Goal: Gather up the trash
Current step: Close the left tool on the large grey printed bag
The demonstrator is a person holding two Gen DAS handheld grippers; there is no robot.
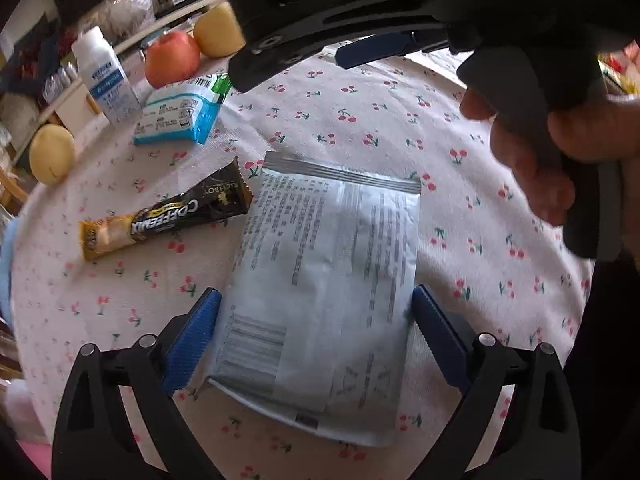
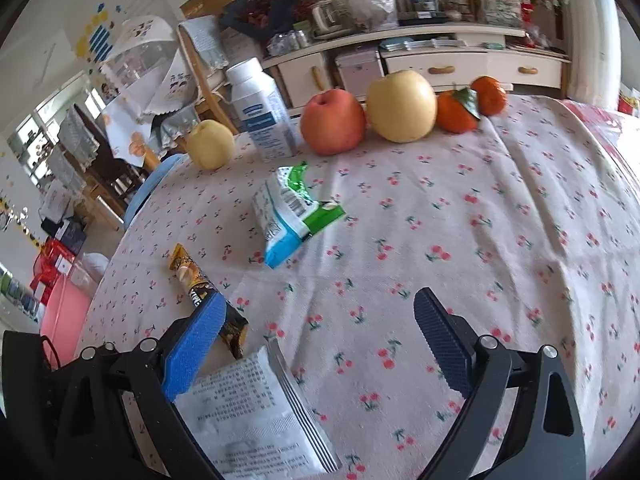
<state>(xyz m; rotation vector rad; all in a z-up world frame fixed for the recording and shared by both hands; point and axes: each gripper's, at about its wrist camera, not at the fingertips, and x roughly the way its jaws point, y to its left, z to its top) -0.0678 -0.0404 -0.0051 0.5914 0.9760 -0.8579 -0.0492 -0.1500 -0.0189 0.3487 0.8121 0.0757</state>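
The left claw stands wide open, its blue pads either side of the white pouch, which lies flat on the desk between them; the pads sit near the pouch's long edges, and whether either one touches cannot be told; the pouch looks light, thin and limp, a glossy film likely to slip and buckle, so a pinch across its width or on the stiffer ribbed seal at its far end seems the safest hold; its print is blurred and unreadable, and whether it is empty cannot be judged; the right claw is open too, hovering above the cloth with nothing between its fingers, the pouch's sealed end lying just under its left pad; in the left view a hand grips that tool's handle, and the tool hides the far desk edge; just beyond the pouch lies the coffee stick, slim and crinkly, one end hidden behind the right claw's pad in the right view; farther on, the blue wrapper sits crumpled, soft and easy to pinch at its raised fold; at the back stand a bottle, a small pear, an apple, a big pear and two oranges; none of these reads as trash.
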